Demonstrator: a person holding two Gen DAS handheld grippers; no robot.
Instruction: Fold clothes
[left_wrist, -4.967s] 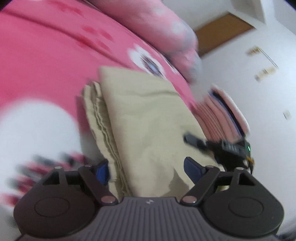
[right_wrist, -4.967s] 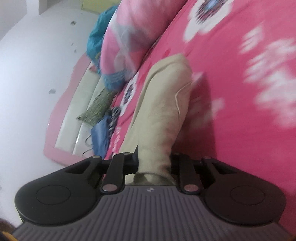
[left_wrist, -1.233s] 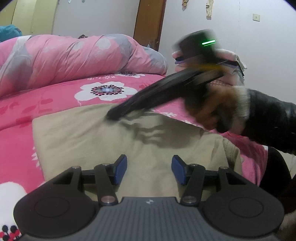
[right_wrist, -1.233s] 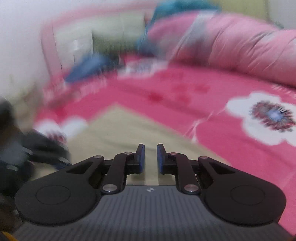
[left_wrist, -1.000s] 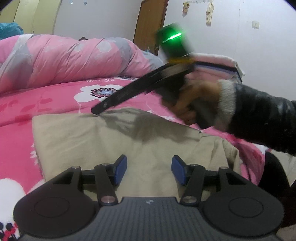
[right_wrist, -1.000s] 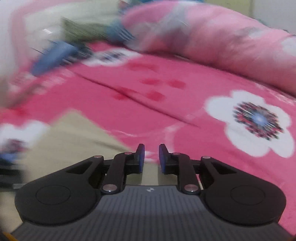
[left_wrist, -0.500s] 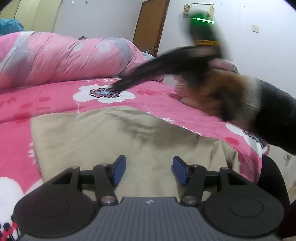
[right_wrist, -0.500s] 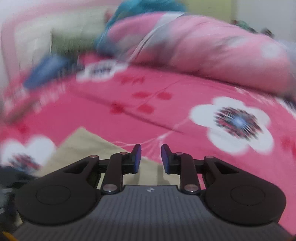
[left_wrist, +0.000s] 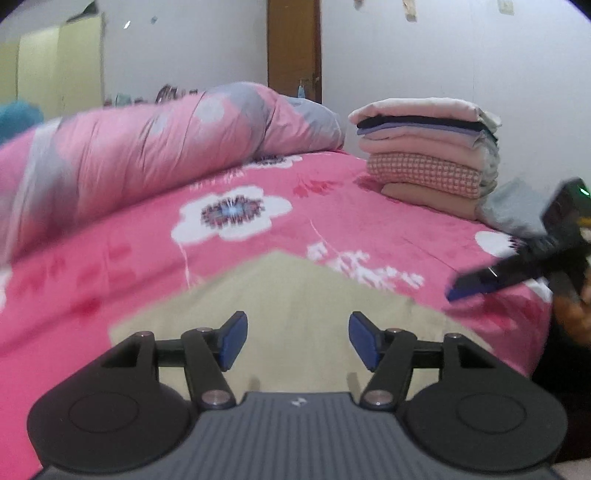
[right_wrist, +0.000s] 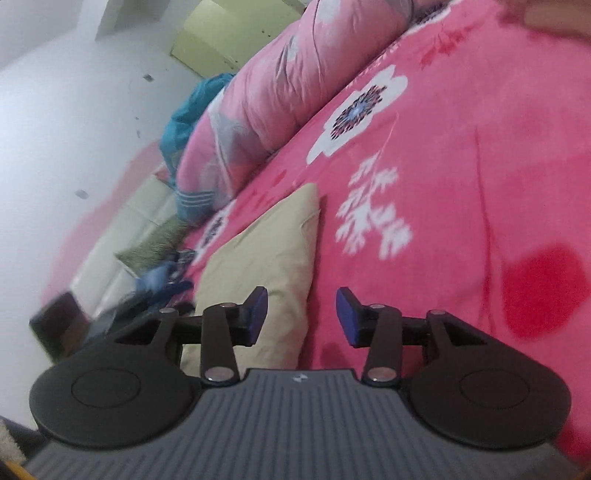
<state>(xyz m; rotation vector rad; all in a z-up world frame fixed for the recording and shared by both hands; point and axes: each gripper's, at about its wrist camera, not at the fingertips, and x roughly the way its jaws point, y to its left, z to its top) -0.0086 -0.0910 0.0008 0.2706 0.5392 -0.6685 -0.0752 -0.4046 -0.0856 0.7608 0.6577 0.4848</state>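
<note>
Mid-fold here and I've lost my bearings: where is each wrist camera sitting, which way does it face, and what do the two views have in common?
Left wrist: sits behind the open left gripper, facing across the folded beige garment and pink flowered bedspread toward a stack of folded clothes; the right gripper and a hand show at right.
Right wrist: strongly rolled, behind the open right gripper, over the garment's edge, facing the rolled pink quilt.
Shared: garment, bedspread, quilt, white flower print.

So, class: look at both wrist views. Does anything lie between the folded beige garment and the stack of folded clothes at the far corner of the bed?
Nothing visible does. Only bare pink bedspread separates the beige garment from the stack. The right gripper hovers off to the side.
</note>
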